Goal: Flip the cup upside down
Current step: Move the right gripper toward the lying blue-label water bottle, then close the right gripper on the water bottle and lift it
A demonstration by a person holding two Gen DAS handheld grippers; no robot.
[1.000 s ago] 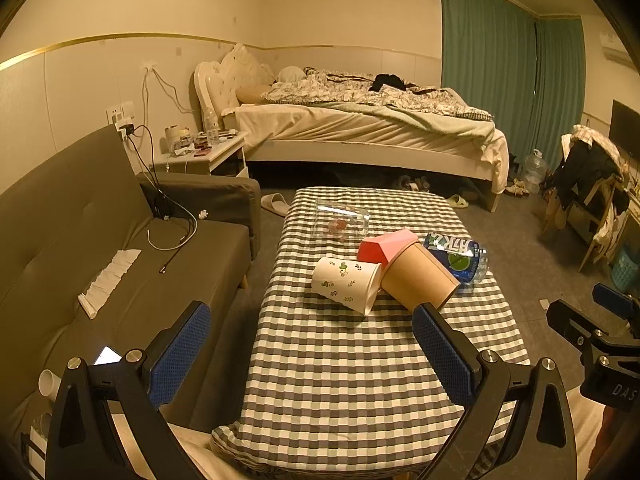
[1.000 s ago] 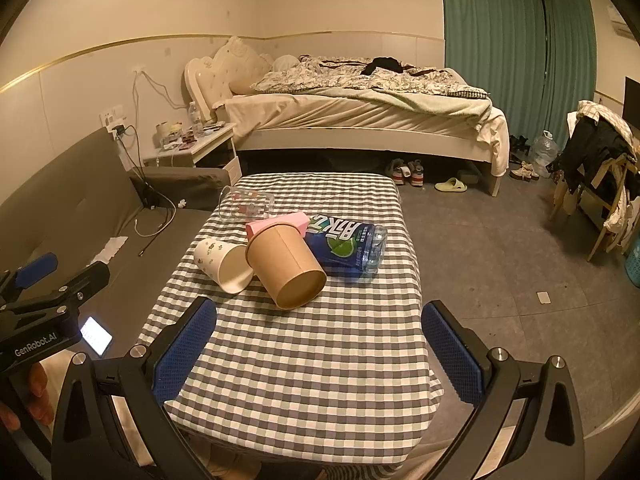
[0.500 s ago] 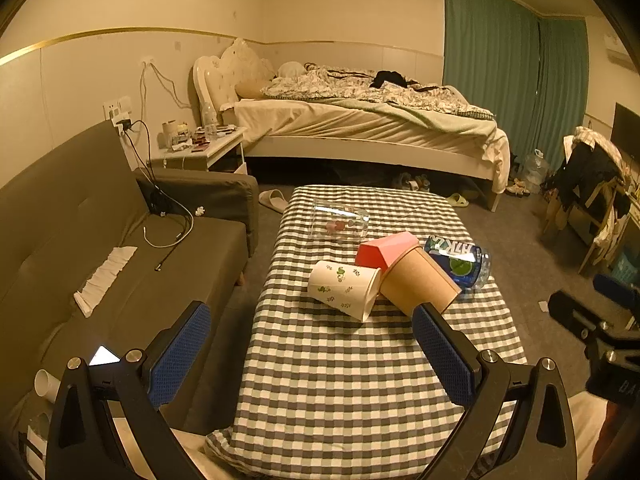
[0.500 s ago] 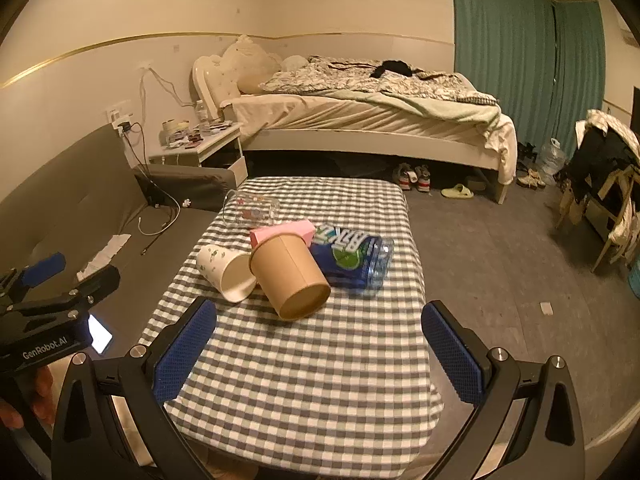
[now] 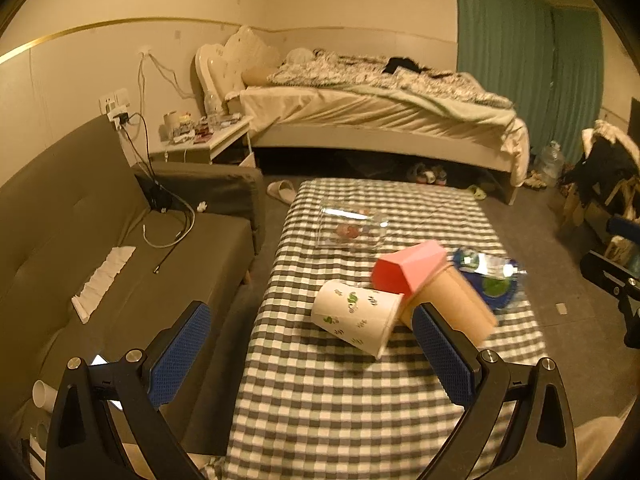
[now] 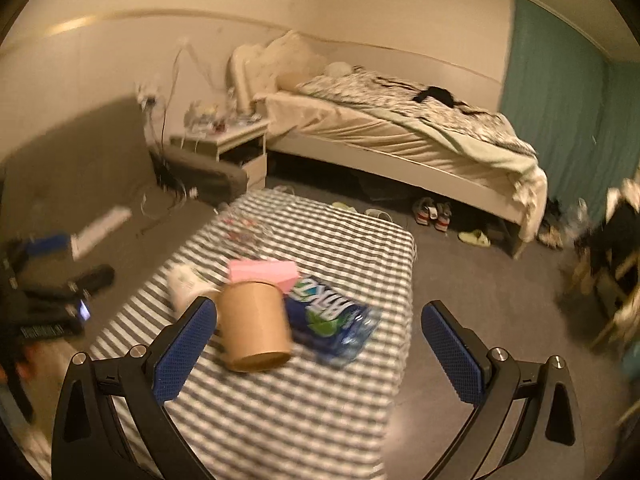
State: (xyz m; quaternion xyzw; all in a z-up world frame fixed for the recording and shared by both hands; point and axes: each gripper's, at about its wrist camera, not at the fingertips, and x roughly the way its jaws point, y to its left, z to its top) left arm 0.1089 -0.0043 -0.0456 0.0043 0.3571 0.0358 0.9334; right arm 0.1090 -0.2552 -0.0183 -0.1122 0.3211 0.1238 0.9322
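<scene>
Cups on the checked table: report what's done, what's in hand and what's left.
Done: nothing. The white leaf-print cup and the brown paper cup both lie on their sides on the checked table. In hand: nothing; the left gripper and right gripper are open and empty, above the near end of the table. Left: grasp a cup, turn it over, set it rim-down.

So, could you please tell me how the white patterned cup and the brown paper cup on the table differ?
The white patterned cup has green leaf prints; the brown paper cup is plain. The brown one looks larger. The brown cup leans against the pink box; the white one lies just left of it. Both lie on their sides on the checkered table.
</scene>
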